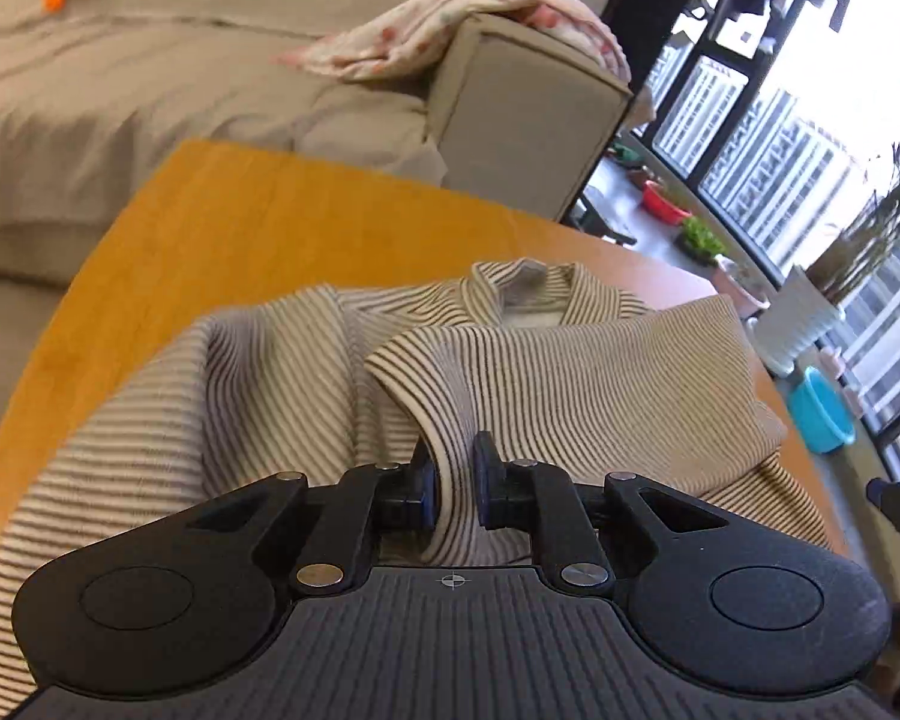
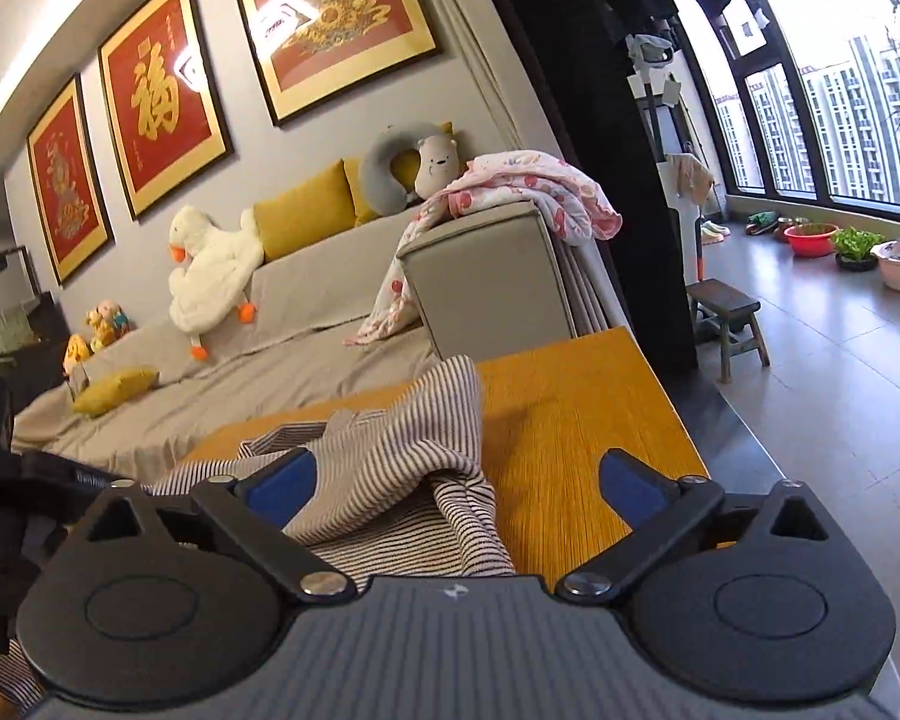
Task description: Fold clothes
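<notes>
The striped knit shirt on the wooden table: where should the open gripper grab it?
Probably the raised fold of the striped knit shirt between the right gripper fingers, coming in low from the near side. That ridge stands off the orange wooden table, so the pads can close around it.

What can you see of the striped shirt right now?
The shirt is a knit with fine dark and cream stripes and a stand-up collar, lying rumpled and partly folded on the wooden table. The left gripper pinches a fold of it. The right gripper is open over another raised fold, not gripping.
</notes>
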